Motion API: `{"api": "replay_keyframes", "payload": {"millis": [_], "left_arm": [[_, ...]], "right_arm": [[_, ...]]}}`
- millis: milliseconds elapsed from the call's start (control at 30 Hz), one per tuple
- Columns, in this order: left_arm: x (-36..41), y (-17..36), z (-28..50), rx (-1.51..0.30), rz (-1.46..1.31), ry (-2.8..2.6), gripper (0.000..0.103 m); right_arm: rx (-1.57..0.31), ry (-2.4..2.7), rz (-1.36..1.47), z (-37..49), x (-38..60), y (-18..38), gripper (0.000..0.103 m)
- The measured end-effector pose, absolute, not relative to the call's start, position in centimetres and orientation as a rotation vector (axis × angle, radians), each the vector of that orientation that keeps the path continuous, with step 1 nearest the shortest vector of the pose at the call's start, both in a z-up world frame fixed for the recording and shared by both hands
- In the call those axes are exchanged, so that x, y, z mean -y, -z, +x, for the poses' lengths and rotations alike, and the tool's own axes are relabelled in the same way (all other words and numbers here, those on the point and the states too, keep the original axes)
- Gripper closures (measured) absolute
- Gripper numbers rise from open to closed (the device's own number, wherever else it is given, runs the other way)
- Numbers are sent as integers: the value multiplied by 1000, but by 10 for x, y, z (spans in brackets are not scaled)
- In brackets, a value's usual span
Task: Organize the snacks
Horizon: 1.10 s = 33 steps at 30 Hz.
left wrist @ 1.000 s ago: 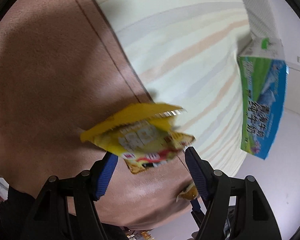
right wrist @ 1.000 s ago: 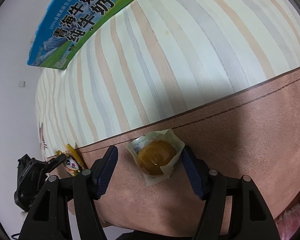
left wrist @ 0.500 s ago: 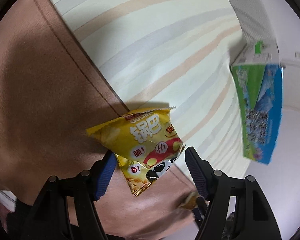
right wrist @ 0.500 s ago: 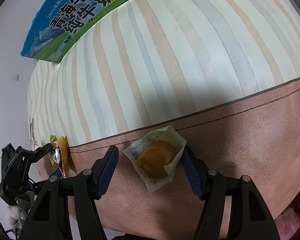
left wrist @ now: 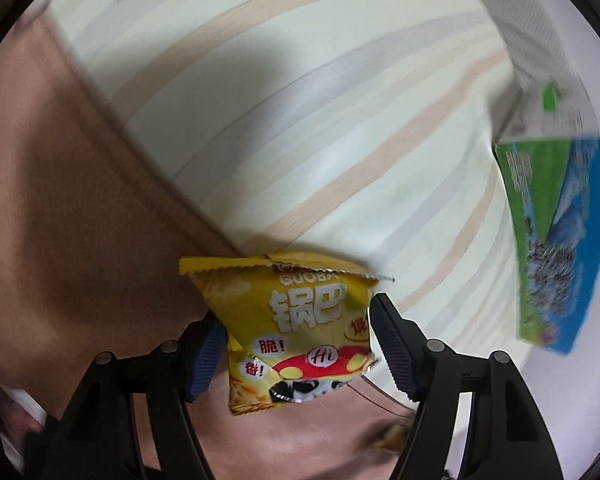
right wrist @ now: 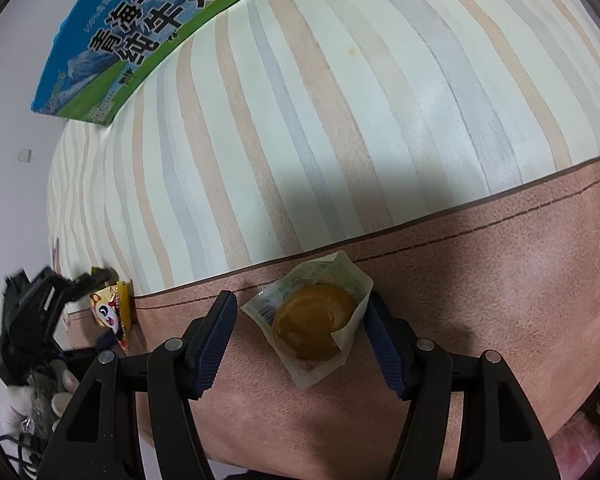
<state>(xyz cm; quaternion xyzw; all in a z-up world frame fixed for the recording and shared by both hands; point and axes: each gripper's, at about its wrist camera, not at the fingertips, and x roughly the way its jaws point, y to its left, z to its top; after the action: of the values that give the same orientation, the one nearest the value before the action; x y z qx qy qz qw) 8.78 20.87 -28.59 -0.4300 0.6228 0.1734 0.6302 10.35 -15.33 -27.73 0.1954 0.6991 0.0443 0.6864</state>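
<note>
- The left gripper (left wrist: 296, 344) pinches a yellow crisp bag (left wrist: 296, 332) at its waist, one pad on each side; the bag hangs clear of the bed, over the seam where the brown blanket (left wrist: 72, 240) meets the striped sheet (left wrist: 320, 120).
- That bag looks light, air-puffed and crinkly, so it will dent and may twist in the grip. The flat sealed edge at 12 o'clock looks the firmer place to hold.
- In the right wrist view, a small cake in a clear wrapper (right wrist: 314, 320) sits between the jaws of the right gripper (right wrist: 300, 332). The right pad touches the wrapper's edge, but a gap shows by the left pad, so I cannot tell whether it is gripped or only straddled. It seems to lie on the brown blanket.
- The cake looks soft and easily squashed, its wrapper slick; a gentle hold across the round middle seems wisest.
- A milk carton box (right wrist: 140, 32) lies at 11 o'clock on the striped sheet, well apart from the cake.
- The left wrist view is blurred, so the box print there is unreadable, and a small orange-brown thing by the right finger's base cannot be identified.
- At 9 o'clock in the right wrist view, the left gripper and its bag show only edge-on; a gloved hand (right wrist: 24, 400) beneath is partly cut off.
</note>
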Motion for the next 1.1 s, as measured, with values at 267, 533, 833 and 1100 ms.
{"api": "replay_keyframes", "payload": {"millis": [267, 533, 833, 1100], "left_arm": [[-142, 269, 91, -1458, -388, -230, 53], [-99, 262, 81, -1480, -235, -123, 55], [-66, 222, 86, -1404, -149, -37, 55], [-52, 180, 104, -1374, -220, 32, 56]], "right_arm": [[-1506, -131, 261, 97, 140, 271, 58], [-1457, -181, 219, 90, 130, 257, 60], [-1437, -195, 255, 93, 141, 242, 62], [-1361, -219, 332, 102, 166, 199, 62]]}}
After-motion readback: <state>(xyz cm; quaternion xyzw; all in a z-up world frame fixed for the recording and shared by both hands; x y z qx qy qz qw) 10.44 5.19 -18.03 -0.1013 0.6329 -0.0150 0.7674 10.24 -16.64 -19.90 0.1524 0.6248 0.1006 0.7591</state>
